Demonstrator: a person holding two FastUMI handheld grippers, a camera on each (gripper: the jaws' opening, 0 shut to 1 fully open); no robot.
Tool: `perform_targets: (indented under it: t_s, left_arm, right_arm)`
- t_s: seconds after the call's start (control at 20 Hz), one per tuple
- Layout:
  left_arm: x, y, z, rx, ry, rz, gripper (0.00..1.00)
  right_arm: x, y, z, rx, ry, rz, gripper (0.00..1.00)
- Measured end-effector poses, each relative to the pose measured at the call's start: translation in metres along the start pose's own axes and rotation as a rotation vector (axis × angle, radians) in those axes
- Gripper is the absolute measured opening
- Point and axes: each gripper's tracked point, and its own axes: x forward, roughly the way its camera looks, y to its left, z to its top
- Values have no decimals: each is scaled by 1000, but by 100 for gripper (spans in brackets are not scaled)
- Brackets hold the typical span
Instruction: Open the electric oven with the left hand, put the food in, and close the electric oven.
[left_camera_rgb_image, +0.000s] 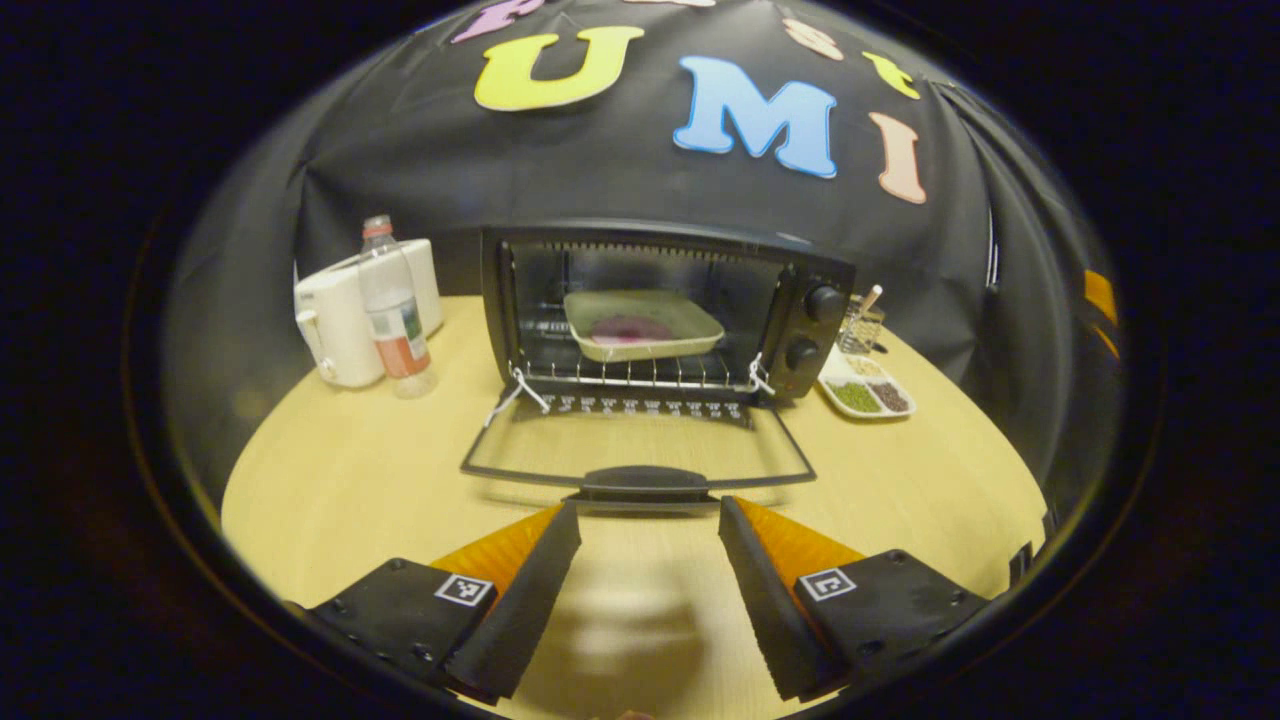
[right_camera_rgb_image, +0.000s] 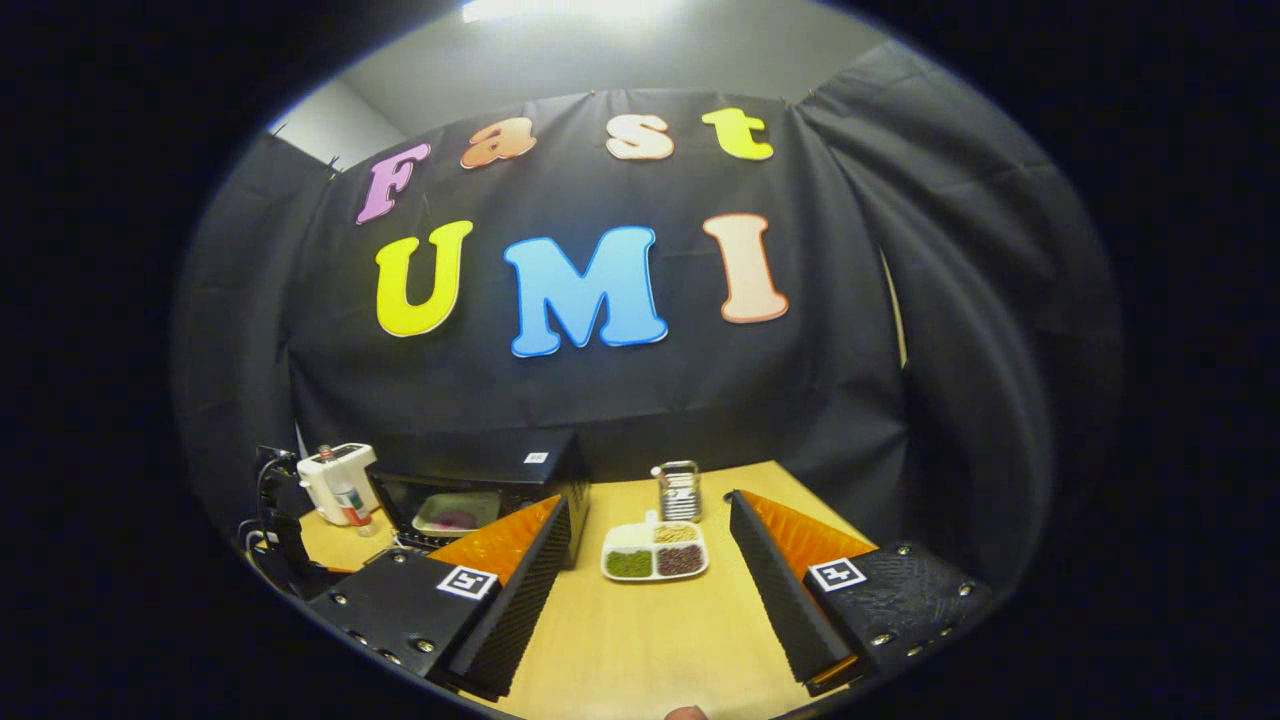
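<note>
The black electric oven (left_camera_rgb_image: 800, 300) stands at the back of the wooden table with its glass door (left_camera_rgb_image: 640, 445) folded down flat toward me. Inside, on the wire rack, rests a pale green tray (left_camera_rgb_image: 645, 322) with a pink piece of food (left_camera_rgb_image: 630, 328) in it. My left gripper (left_camera_rgb_image: 648, 522) is open, its fingertips just short of the door's black handle (left_camera_rgb_image: 643, 482), nothing between them. In the right gripper view the oven (right_camera_rgb_image: 480, 492) with the tray (right_camera_rgb_image: 450, 515) sits to the left. My right gripper (right_camera_rgb_image: 648, 520) is open and empty, held higher and further back.
A white appliance (left_camera_rgb_image: 335, 315) and a plastic bottle (left_camera_rgb_image: 393, 310) stand left of the oven. To the oven's right lie a divided white dish of grains (left_camera_rgb_image: 865, 385) and a wire holder (left_camera_rgb_image: 860, 325). The dish (right_camera_rgb_image: 655, 550) and holder (right_camera_rgb_image: 678, 488) lie ahead of the right gripper.
</note>
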Motion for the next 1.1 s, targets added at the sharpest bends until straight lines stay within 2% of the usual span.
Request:
perform_targets:
  t_s: [0.05,0.1,0.3,0.35,0.55,0.65,0.75,0.8,1.05,1.1]
  left_arm:
    - [7,0,-7,-4,28,-1,99]
    - [13,-1,-16,-5,54,-1,96]
    - [39,2,-37,2,135,16,92]
    - [46,5,-29,28,101,21,99]
    - [56,5,-26,102,108,45,92]
    - [56,5,-25,102,91,50,99]
    - [55,5,-23,94,97,53,99]
    - [54,5,-21,95,91,53,95]
    - [32,1,3,93,10,51,99]
    - [27,0,9,94,-10,51,92]
  right_arm:
    - [-6,-8,5,-19,-17,-28,97]
    - [-11,-14,10,-30,-28,-52,98]
    - [-18,-39,10,-13,-20,-131,98]
    - [-21,-45,7,-5,-13,-148,98]
    - [-25,-60,3,5,2,-193,97]
    - [-23,-61,5,5,0,-194,97]
    - [-17,-57,4,6,2,-182,97]
    - [-16,-55,4,5,1,-174,97]
    - [-4,-39,2,6,5,-117,98]
    - [-2,-36,2,5,5,-106,98]
